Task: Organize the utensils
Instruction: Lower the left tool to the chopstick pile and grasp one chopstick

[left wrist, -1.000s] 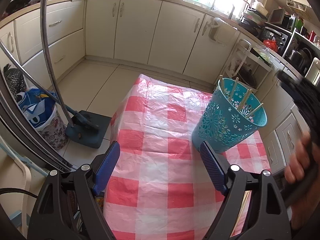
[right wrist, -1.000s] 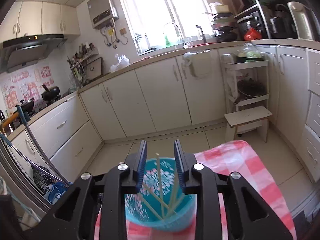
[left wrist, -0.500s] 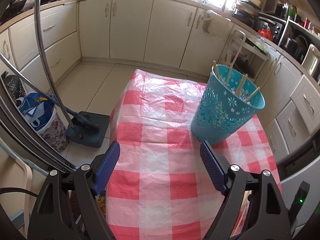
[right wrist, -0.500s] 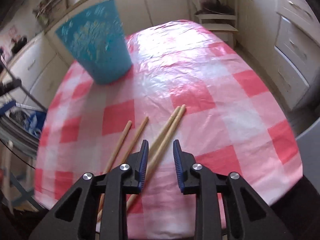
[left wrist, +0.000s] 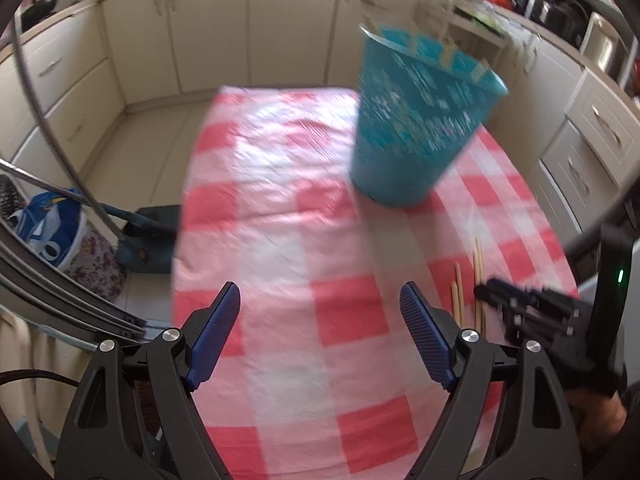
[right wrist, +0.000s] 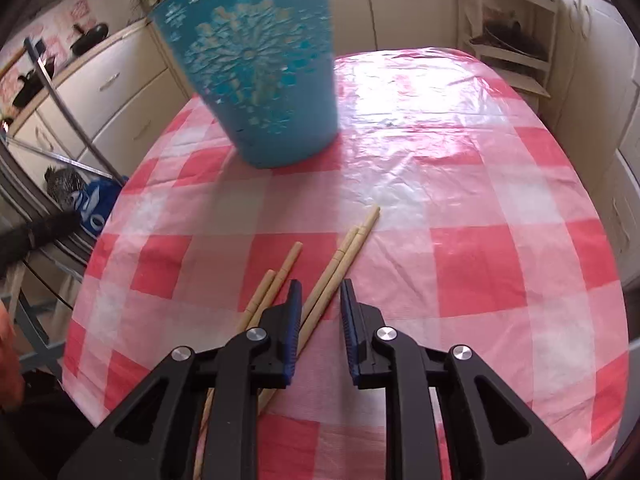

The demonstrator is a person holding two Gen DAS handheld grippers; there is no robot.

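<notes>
A teal cut-out holder (right wrist: 260,68) stands at the far side of the red-and-white checked tablecloth (right wrist: 460,184), with chopstick tips showing above its rim in the left wrist view (left wrist: 416,120). Several wooden chopsticks (right wrist: 344,256) lie loose on the cloth; in the left wrist view (left wrist: 468,280) they lie at the right. My right gripper (right wrist: 319,300) hovers low over one pair, jaws partly open and astride it, holding nothing; it also shows in the left wrist view (left wrist: 486,294). My left gripper (left wrist: 320,308) is wide open and empty above the cloth.
Cream kitchen cabinets (left wrist: 224,28) ring the table. A dustpan (left wrist: 148,240) and a blue bag (left wrist: 48,228) sit on the floor to the left. A white shelf rack (right wrist: 512,36) stands beyond the table's far right corner.
My right gripper left the holder, swung down to the loose chopsticks and has closed in over one pair. My left gripper has shifted, and the holder now looks nearer and blurred.
</notes>
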